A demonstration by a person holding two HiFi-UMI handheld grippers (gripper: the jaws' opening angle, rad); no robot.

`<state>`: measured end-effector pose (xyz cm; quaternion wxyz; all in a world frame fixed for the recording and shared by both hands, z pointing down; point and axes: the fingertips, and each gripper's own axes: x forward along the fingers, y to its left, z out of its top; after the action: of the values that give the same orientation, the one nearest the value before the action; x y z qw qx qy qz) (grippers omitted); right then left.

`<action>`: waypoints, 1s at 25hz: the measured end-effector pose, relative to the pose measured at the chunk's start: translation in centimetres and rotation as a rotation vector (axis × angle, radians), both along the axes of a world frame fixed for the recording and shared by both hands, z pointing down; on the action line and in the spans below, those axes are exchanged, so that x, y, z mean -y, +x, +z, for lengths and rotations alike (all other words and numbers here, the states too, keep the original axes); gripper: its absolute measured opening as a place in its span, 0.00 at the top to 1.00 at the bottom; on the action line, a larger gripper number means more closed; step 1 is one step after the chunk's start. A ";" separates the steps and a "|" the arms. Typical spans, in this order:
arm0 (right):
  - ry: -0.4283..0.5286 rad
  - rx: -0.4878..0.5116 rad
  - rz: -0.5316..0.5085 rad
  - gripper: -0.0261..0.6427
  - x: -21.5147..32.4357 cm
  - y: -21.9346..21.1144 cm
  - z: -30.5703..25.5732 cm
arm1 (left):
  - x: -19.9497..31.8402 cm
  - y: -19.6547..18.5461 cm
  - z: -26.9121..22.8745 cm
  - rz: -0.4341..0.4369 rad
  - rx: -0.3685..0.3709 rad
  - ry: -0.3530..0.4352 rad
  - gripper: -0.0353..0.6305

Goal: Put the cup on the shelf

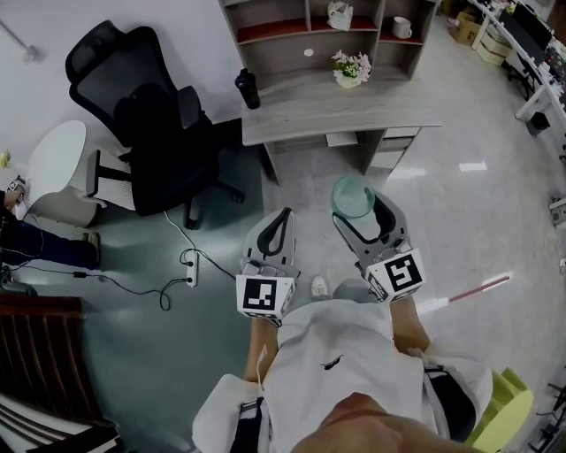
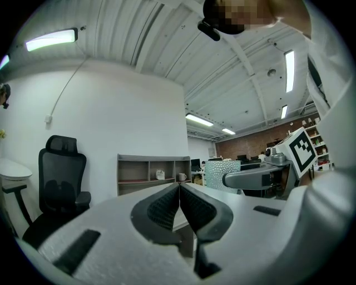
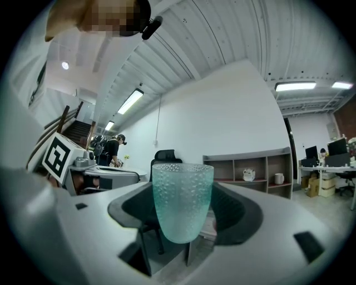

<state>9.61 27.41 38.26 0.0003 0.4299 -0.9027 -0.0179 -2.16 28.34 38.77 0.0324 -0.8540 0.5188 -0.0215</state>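
A pale green dimpled cup [image 3: 181, 200] stands upright between the jaws of my right gripper [image 3: 183, 214], which is shut on it. From the head view the cup [image 1: 352, 197] shows at the tip of that gripper [image 1: 355, 209], held above the floor in front of the desk. My left gripper [image 2: 179, 201] is shut with its pads pressed together and nothing between them; it hangs beside the right one [image 1: 281, 226]. The grey shelf unit [image 1: 329, 35] stands on the desk [image 1: 336, 108] ahead, also visible as the shelf [image 3: 249, 173] far off in the right gripper view.
On the shelf sit a white mug [image 1: 401, 27] and a white pot [image 1: 340, 14]. A flower pot [image 1: 349, 70] and a black bottle [image 1: 248, 89] stand on the desk. A black office chair [image 1: 146, 124] is at left, with a power strip and cables [image 1: 189, 265] on the floor.
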 end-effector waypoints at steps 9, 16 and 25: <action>-0.006 -0.011 0.011 0.50 3.5 -0.6 0.3 | 3.9 -0.4 -0.1 0.016 -0.013 0.005 0.91; -0.010 -0.011 -0.006 0.50 7.3 -0.8 0.6 | 7.6 -0.4 0.1 0.004 -0.013 -0.004 0.91; -0.020 -0.016 -0.032 0.50 12.4 -0.7 0.9 | 12.5 -0.4 0.7 -0.022 -0.009 -0.013 0.91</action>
<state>8.93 14.99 39.21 0.0113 0.4154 -0.9095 -0.0124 -2.51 15.81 39.51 0.0241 -0.8485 0.5282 -0.0212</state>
